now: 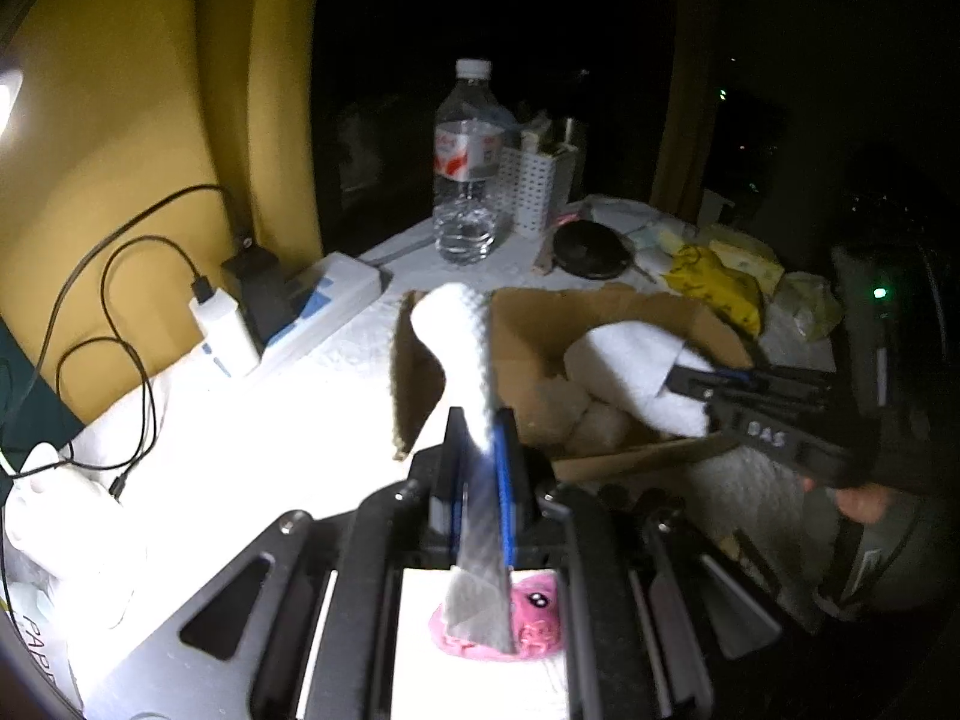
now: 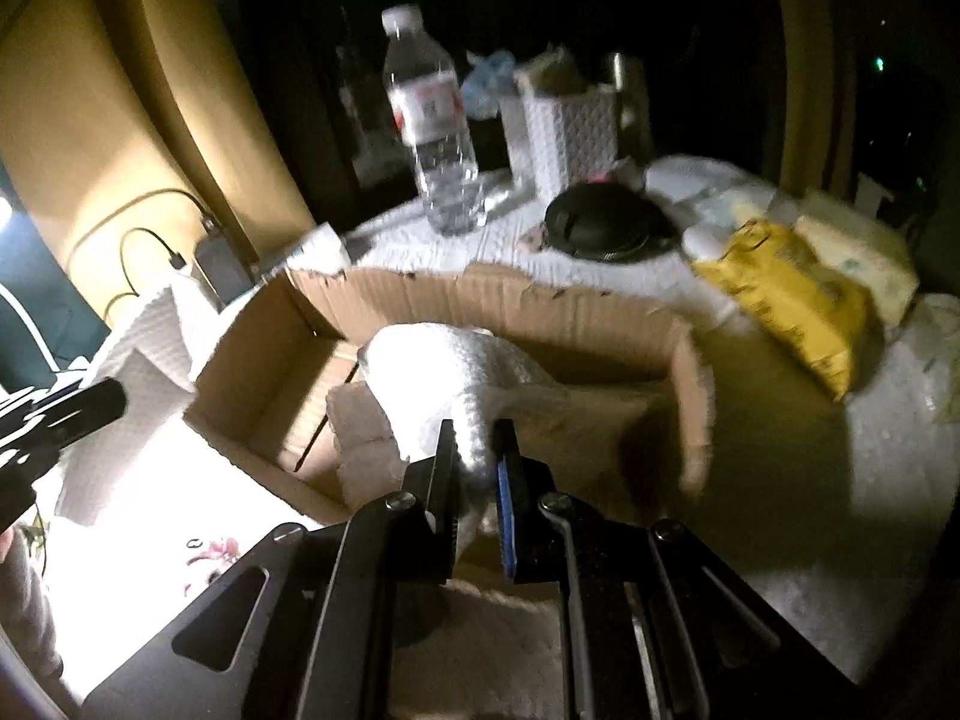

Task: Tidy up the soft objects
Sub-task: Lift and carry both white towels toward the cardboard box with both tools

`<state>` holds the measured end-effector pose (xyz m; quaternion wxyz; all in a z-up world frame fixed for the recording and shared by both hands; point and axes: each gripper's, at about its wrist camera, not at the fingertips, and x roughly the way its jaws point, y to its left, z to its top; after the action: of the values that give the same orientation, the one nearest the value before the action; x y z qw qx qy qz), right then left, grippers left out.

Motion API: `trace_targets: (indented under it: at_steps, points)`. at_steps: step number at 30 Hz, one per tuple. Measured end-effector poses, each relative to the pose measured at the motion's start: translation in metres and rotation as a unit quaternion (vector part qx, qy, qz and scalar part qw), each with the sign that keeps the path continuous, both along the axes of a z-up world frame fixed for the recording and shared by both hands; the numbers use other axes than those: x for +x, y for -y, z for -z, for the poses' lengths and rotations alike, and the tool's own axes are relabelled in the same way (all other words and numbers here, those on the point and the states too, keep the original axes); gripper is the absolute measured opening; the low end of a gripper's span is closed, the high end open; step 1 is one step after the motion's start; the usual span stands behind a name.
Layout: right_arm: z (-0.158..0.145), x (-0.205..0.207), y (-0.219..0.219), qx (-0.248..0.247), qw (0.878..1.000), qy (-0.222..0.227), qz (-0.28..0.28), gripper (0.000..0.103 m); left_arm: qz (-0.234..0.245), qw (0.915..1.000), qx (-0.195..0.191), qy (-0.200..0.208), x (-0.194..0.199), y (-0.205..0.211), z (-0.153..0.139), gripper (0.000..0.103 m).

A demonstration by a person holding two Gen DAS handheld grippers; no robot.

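My left gripper (image 1: 480,420) is shut on a white textured cloth (image 1: 456,330) that stands up from its jaws beside the open cardboard box (image 1: 534,318). A pink soft toy (image 1: 537,609) lies on the white surface below this gripper. My right gripper (image 2: 475,432) is shut on a bunched white cloth (image 2: 438,372), held over the box (image 2: 480,294) above beige folded towels (image 2: 360,420). In the left wrist view the right gripper (image 1: 678,375) reaches in from the right with its cloth (image 1: 630,360). The left gripper (image 2: 117,399) shows at the left edge of the right wrist view.
Behind the box stand a water bottle (image 1: 468,162), a white perforated basket (image 1: 534,180), a black round object (image 1: 591,249) and a yellow packet (image 1: 714,282). A power strip (image 1: 324,300) with chargers and cables lies by the yellow wall at left.
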<state>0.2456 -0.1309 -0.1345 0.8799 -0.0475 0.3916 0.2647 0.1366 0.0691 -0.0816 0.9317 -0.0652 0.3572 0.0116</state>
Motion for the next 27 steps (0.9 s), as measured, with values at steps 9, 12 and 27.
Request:
trace_targets:
  at_steps: [9,12,27]
  points:
    - [0.019,0.002,-0.044,-0.017,0.999,-0.030,-0.029,0.012,-0.008,0.9999,-0.012,0.000,0.003,-0.011,0.004,0.009]
    - [0.016,0.000,-0.061,-0.009,0.998,-0.031,-0.045,0.011,-0.008,0.9999,-0.012,0.002,0.002,-0.011,0.004,0.009]
    - [-0.032,-0.010,-0.013,0.022,0.999,0.030,-0.012,0.011,0.019,0.9997,-0.004,0.014,0.010,0.027,-0.015,0.009]
